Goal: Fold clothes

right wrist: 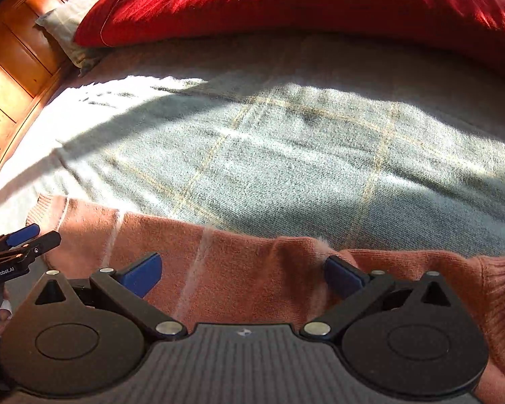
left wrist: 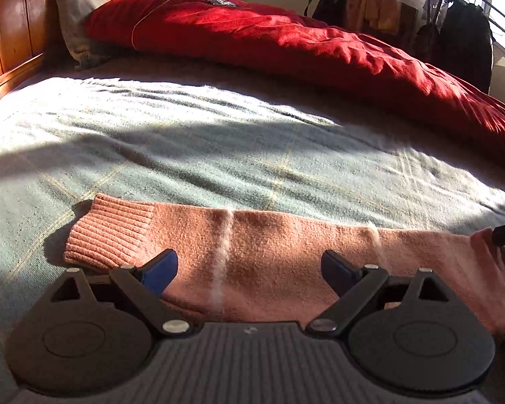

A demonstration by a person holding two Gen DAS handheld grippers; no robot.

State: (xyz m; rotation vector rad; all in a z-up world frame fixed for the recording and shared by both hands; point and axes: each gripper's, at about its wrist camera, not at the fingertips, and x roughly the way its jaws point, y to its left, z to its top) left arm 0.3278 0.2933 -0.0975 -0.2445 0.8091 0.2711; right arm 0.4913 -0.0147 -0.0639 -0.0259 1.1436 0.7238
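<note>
Left wrist view shows the salmon-pink sweater (left wrist: 269, 262) lying flat on the grey-green bedspread (left wrist: 185, 141), close under my left gripper (left wrist: 249, 267). Its long axis runs side to side across the picture, with a ribbed cuff (left wrist: 111, 232) pointing left and the rest stretching off to the right edge. Two pale fuzzy stripes cross the knit. My left fingers (left wrist: 160, 271) stand wide apart over the fabric — nothing is pinched between them.

From the right wrist view, the same sweater (right wrist: 239, 269) spans the lower frame from left to right, with a ribbed band (right wrist: 501, 303) at the far right. My right gripper (right wrist: 242, 274) is spread open too; its right pad sits just at a raised fold of the knit, though I cannot tell whether it touches. The left gripper (right wrist: 15, 245) shows at the left edge, above the sweater's other end.

Beyond the sweater the bedspread lies bare in sun and shadow. Farther back a red duvet (left wrist: 286, 37) is bunched along the bed, partly over a grey pillow (left wrist: 80, 6) — a wooden headboard (left wrist: 10, 23) stands at the left. Bags and hanging clothes (left wrist: 454, 30) crowd the window corner.
</note>
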